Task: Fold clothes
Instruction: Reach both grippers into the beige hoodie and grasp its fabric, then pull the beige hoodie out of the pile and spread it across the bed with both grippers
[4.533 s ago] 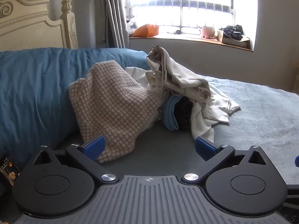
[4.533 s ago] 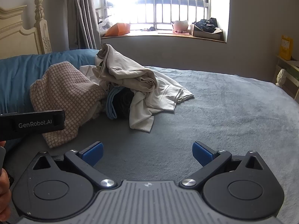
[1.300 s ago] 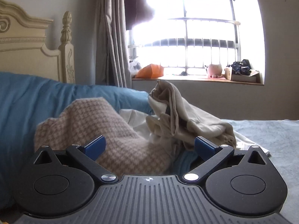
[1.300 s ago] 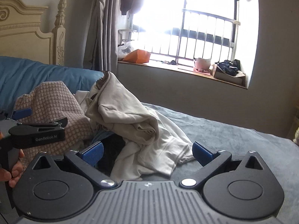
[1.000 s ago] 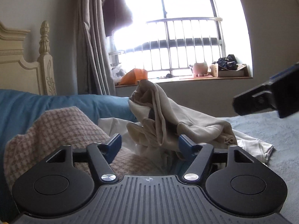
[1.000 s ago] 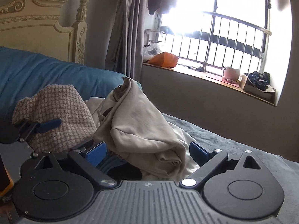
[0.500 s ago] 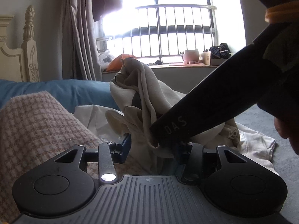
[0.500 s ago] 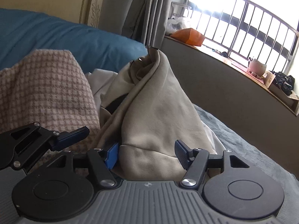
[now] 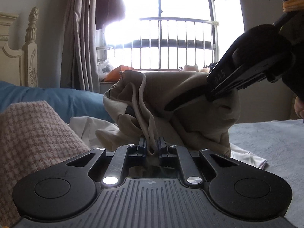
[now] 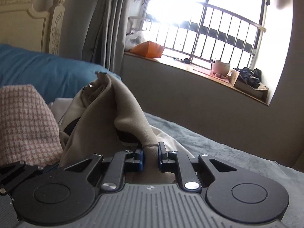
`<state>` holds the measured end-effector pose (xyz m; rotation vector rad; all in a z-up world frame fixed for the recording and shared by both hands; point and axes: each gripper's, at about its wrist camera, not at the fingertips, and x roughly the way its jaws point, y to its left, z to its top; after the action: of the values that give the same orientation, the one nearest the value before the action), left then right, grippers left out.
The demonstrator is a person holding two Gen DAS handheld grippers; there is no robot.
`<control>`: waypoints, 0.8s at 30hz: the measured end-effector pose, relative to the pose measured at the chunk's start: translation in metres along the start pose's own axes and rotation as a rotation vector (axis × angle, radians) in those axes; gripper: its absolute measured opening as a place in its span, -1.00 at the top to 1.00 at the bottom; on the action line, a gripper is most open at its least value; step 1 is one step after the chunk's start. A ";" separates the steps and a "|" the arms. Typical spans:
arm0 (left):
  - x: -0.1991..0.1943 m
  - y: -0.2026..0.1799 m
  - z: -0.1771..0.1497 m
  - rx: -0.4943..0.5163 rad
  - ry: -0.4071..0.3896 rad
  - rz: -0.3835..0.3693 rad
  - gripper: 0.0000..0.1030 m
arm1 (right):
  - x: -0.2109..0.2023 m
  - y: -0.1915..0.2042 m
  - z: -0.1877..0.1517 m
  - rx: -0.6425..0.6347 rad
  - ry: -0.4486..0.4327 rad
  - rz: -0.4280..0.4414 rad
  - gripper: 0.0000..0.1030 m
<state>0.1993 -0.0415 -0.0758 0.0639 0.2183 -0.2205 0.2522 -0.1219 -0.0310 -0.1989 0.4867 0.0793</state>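
Observation:
A beige garment (image 9: 190,102) with a drawstring rises from the clothes pile on the grey bed (image 9: 266,138). My left gripper (image 9: 152,146) is shut on a fold of it by the drawstring. My right gripper (image 10: 150,154) is shut on another fold of the same beige garment (image 10: 114,114). In the left wrist view the right gripper's black body (image 9: 247,74) reaches in from the upper right and presses into the cloth. A pink checked cloth (image 9: 36,138) lies at the left, also in the right wrist view as the pink checked cloth (image 10: 24,121). White fabric (image 9: 89,127) lies under the beige piece.
A blue duvet (image 10: 43,72) lies behind the pile against a cream headboard (image 10: 34,20). Grey curtains (image 9: 79,41) hang beside the barred window (image 9: 171,43). The sill holds an orange bag (image 10: 150,48), a pot (image 10: 220,67) and a box of dark items (image 10: 248,80).
Both grippers moved in to the pile and went from wide open to shut on the beige garment. The garment is now pulled up between them.

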 end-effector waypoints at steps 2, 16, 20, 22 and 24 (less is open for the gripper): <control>-0.020 -0.008 0.007 0.020 -0.041 -0.034 0.87 | -0.020 -0.011 0.000 0.040 -0.034 -0.001 0.72; -0.204 -0.057 0.035 0.044 -0.130 -0.465 0.87 | -0.284 -0.123 -0.078 0.318 -0.158 -0.070 0.73; -0.244 -0.066 0.018 0.018 -0.039 -0.636 0.87 | -0.363 -0.155 -0.111 0.398 -0.168 -0.100 0.73; -0.263 -0.073 -0.001 0.063 0.014 -0.711 0.87 | -0.398 -0.164 -0.145 0.449 -0.124 -0.131 0.74; -0.272 -0.081 -0.025 0.094 0.136 -0.772 0.87 | -0.433 -0.173 -0.178 0.499 -0.081 -0.162 0.74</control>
<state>-0.0829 -0.0615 -0.0433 0.0857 0.3627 -0.9976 -0.1891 -0.3401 0.0484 0.2538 0.3950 -0.1916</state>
